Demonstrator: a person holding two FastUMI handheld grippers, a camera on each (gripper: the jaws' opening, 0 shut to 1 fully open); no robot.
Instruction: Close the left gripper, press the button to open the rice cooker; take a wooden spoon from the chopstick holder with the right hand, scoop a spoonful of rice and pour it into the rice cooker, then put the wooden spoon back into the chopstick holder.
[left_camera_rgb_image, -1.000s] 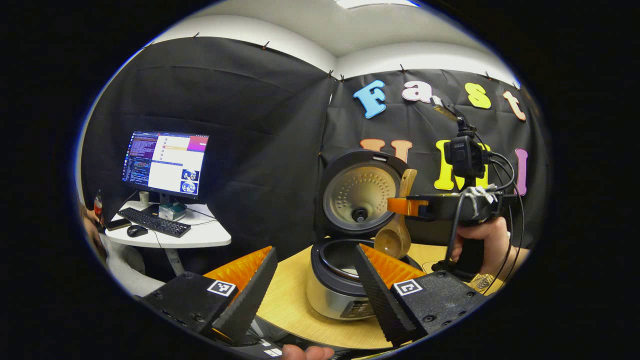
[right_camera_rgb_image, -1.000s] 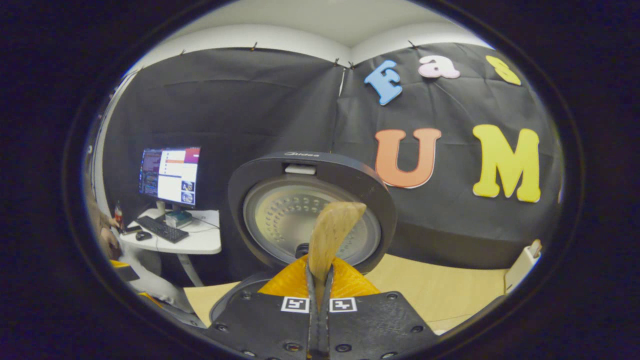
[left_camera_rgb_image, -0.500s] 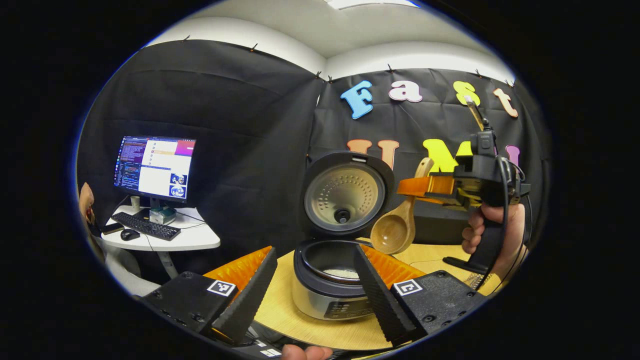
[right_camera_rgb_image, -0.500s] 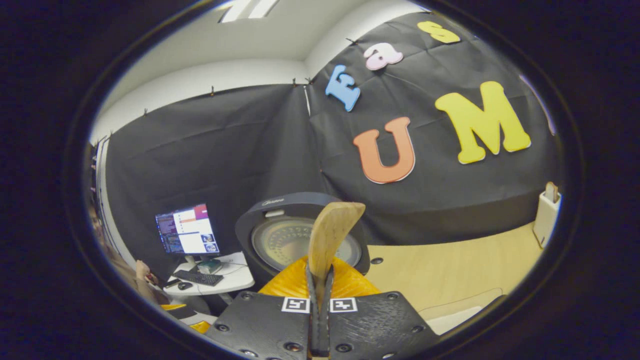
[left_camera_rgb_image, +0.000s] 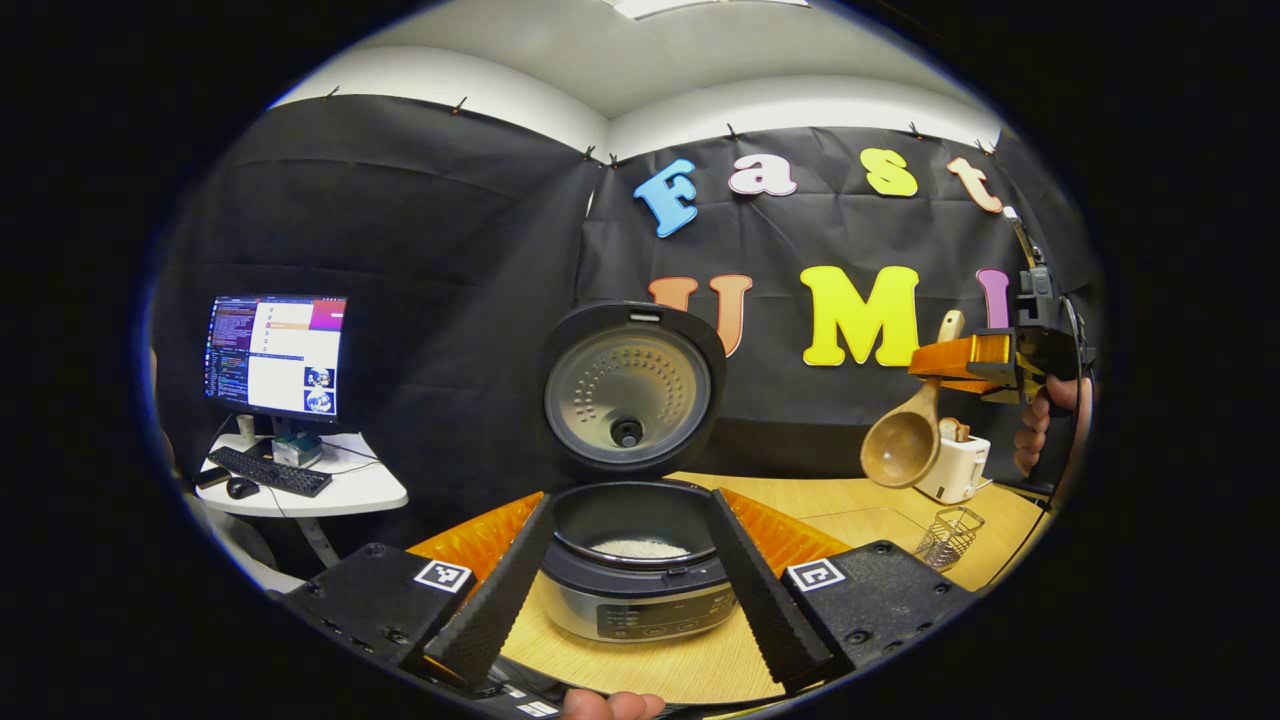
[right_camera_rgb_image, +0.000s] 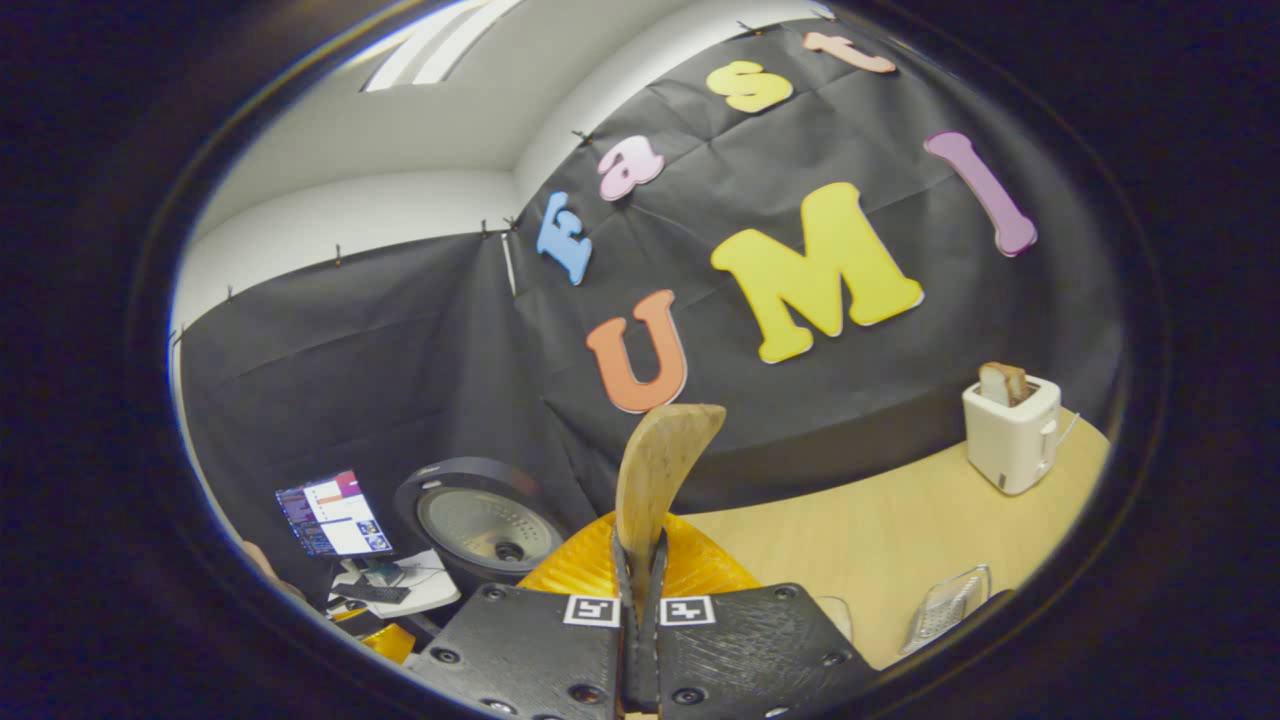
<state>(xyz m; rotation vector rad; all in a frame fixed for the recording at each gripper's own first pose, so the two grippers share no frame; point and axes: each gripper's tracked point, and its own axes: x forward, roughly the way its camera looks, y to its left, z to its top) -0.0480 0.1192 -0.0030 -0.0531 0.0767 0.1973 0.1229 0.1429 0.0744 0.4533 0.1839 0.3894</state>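
Wooden spoon (right_camera_rgb_image: 655, 480) clamped upright in right hand-held gripper (right_camera_rgb_image: 640, 560) — raised high.

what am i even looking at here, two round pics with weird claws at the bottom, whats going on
There is no robot: a person holds a two-finger gripper in each hand, and each gripper carries a fisheye camera looking along its own fingers.

In the left gripper view, the left gripper is open, its fingers framing a rice cooker on the wooden table. The cooker's lid stands open and some rice lies in the pot. At the right, a hand holds the right gripper, with a wooden spoon hanging bowl down.

In the right gripper view, the fingers are shut on the spoon's handle. A white toaster and a wire basket stand on the table.

A desk with a monitor is behind.
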